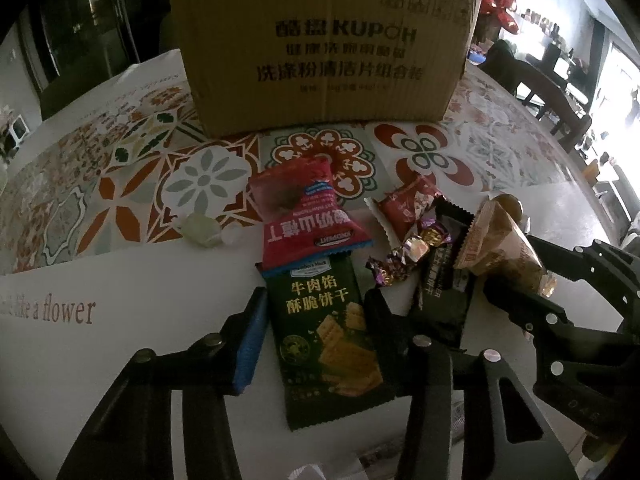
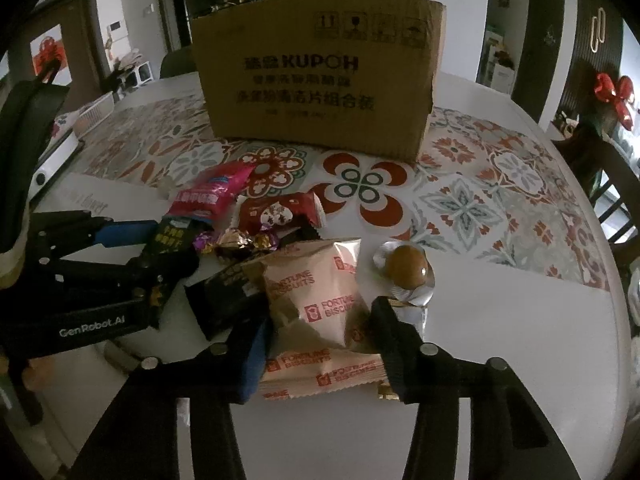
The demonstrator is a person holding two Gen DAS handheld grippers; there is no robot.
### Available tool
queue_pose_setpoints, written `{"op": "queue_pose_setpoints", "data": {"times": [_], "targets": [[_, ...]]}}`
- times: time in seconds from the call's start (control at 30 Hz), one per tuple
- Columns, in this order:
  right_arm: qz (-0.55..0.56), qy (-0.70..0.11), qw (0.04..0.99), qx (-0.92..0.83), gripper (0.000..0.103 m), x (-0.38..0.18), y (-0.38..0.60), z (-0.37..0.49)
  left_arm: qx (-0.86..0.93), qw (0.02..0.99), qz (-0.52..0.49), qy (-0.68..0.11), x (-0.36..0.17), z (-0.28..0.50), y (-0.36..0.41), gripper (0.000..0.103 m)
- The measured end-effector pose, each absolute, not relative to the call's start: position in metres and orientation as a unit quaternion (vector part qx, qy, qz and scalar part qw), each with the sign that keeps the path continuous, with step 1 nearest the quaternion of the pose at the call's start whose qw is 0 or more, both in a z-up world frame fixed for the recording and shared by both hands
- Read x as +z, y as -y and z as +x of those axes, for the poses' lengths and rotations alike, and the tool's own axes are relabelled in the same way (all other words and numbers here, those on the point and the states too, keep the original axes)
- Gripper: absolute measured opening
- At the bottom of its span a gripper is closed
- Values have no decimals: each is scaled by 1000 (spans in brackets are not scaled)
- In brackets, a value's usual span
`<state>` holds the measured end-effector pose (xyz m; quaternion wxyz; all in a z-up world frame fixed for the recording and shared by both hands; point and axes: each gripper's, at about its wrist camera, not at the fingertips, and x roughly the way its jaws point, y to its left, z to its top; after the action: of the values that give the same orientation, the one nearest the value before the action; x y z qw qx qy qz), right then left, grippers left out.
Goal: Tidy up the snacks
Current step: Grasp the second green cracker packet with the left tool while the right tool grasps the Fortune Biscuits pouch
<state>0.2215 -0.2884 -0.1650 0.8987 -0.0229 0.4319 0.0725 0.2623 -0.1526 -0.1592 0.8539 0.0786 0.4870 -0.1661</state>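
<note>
A cardboard box (image 1: 324,48) stands at the back of the table; it also shows in the right wrist view (image 2: 320,72). Snacks lie in front of it. My left gripper (image 1: 316,332) is open, its fingers on either side of a dark green cracker packet (image 1: 324,336). A red packet (image 1: 308,216) lies just beyond. My right gripper (image 2: 320,344) is open around a beige Fortune Biscuits packet (image 2: 316,300); I cannot tell if the pads touch it. A black packet (image 2: 228,296), foil candies (image 2: 236,242) and a small red packet (image 2: 276,212) lie between.
A round brown sweet in foil (image 2: 408,268) lies right of the biscuits. A pale wrapped candy (image 1: 202,230) lies left of the red packet. The table (image 2: 500,320) has a patterned floral mat (image 2: 460,184). A dark chair (image 1: 552,96) stands at the far right.
</note>
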Motion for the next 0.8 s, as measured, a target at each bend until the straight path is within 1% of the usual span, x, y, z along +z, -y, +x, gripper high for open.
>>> {"op": "queue_pose_setpoints", "data": {"times": [0.1, 0.23, 0.53, 0.8], "targets": [[-24, -429, 900, 72, 44, -163, 286, 219, -170, 853, 74, -488, -159, 262, 152, 47], [-15, -427, 901, 74, 41, -161, 284, 218, -175, 852, 70, -489, -155, 260, 150, 47], [4, -417, 906, 73, 39, -151, 280, 209, -182, 861, 71, -470, -135, 246, 143, 47], [11, -391, 917, 71, 38, -131, 274, 194, -183, 879, 68, -435, -111, 231, 131, 47]]}}
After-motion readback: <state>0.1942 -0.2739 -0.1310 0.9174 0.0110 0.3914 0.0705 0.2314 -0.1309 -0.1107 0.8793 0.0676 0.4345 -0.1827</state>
